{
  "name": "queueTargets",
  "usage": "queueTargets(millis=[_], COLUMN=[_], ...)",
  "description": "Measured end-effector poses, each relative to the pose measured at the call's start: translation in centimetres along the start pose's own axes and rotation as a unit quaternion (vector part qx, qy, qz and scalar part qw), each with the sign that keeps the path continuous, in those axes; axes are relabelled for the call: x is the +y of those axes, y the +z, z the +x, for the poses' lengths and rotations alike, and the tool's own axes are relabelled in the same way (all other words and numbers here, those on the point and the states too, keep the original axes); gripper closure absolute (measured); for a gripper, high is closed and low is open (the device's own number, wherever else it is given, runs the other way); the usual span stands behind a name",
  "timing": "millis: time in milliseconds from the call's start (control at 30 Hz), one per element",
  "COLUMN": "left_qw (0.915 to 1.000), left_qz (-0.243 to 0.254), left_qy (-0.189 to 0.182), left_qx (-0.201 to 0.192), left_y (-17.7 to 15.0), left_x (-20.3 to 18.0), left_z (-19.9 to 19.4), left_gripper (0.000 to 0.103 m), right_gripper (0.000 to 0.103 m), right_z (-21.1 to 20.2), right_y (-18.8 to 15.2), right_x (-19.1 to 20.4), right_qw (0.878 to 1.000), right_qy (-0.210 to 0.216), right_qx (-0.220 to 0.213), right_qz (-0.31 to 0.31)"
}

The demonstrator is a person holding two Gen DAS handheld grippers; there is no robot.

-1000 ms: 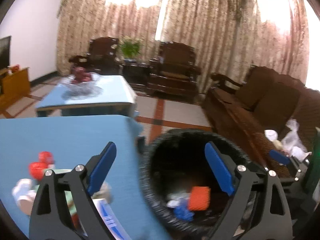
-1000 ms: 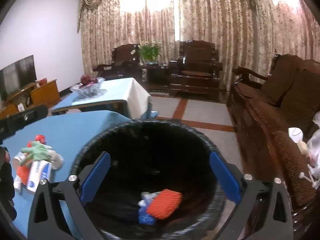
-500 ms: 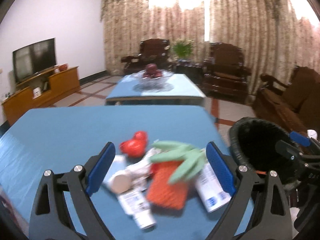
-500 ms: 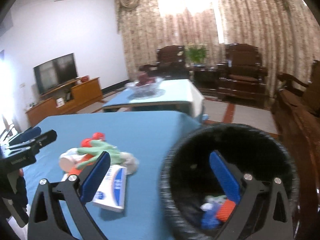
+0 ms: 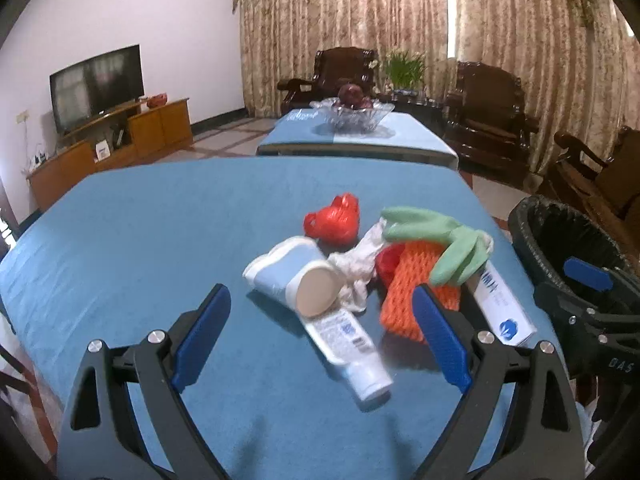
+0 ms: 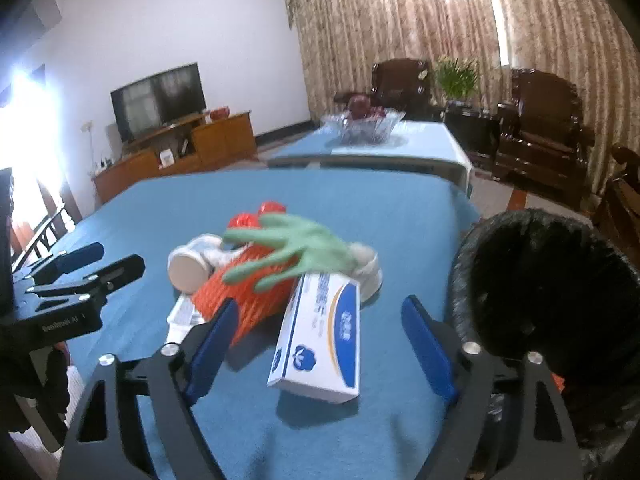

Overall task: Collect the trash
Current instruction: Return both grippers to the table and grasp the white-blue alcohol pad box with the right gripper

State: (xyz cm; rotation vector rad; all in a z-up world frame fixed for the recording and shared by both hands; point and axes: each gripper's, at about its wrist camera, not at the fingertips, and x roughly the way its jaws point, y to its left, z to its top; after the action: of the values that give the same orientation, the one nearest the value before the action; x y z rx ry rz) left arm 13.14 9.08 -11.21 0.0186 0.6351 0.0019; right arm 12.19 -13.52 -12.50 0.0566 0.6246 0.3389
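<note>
**Both grippers over the trash pile, nothing held**

On the blue tablecloth, a heap of rubbish near the right edge. Red plastic bag at the back. In front of it, a pale blue paper cup on its side, base toward the camera, beside crumpled white tissue. White tube lying flat, cap end nearest. Orange foam fruit net with a green rubber glove draped over it. White and blue carton leaning against the net on the bin side. Black-lined waste bin just off the table's right edge, close to the pile.

Left gripper wide open, empty, hanging above the tube and cup, right finger in front of the net. Right gripper also open and empty, jaws just narrowed somewhat, carton between them but untouched by the pads.

Farther back: second table with a glass fruit bowl, television on a wooden cabinet, dark armchairs before patterned curtains.
</note>
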Motion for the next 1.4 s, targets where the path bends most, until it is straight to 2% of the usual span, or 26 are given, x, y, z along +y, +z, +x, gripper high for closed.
queueTargets(millis=[467,667,733,767,1167,1200,1300,1367,1400], left_qw=[0.9996,0.9994,0.9993,0.9992,0.9973,0.9970,0.9947,0.9925,0.9919], left_qz=[-0.001,0.002,0.002,0.002,-0.003,-0.002,-0.007,-0.019,-0.025], left_qy=[0.003,0.000,-0.002,-0.003,-0.010,-0.010,-0.017,-0.027,-0.036], left_qx=[0.028,0.034,0.037,0.039,0.073,0.076,0.101,0.118,0.119], left_y=[-2.2,-2.7,-2.7,-2.9,-4.4,-4.6,-5.0,-5.5,-5.6], left_x=[0.0,-0.6,-0.7,-0.8,-1.6,-1.7,-2.0,-1.9,-1.8], left_z=[2.1,2.4,2.6,2.7,5.0,5.2,6.4,7.1,7.3], left_gripper=[0.014,0.014,0.014,0.014,0.014,0.015,0.029,0.044,0.046], right_gripper=[0.026,0.026,0.032,0.042,0.044,0.044,0.044,0.044,0.044], right_z=[3.5,4.6,4.9,5.1,3.1,3.1,3.0,3.0,2.9], right_y=[-1.8,-2.0,-1.9,-1.9,-1.7,-1.9,-2.0,-2.0,-1.9], right_x=[-1.2,-1.2,-1.3,-1.3,-1.1,-1.2,-1.5,-1.4,-1.5], right_qw=[0.999,0.997,0.996,0.996,0.996,0.996,0.996,0.996,0.996], right_qy=[-0.008,0.003,0.014,0.028,0.012,0.012,0.011,0.013,0.013], right_qx=[0.053,0.076,0.083,0.088,0.084,0.084,0.087,0.086,0.085], right_qz=[0.001,-0.003,-0.001,0.002,-0.021,-0.020,-0.017,-0.016,-0.017])
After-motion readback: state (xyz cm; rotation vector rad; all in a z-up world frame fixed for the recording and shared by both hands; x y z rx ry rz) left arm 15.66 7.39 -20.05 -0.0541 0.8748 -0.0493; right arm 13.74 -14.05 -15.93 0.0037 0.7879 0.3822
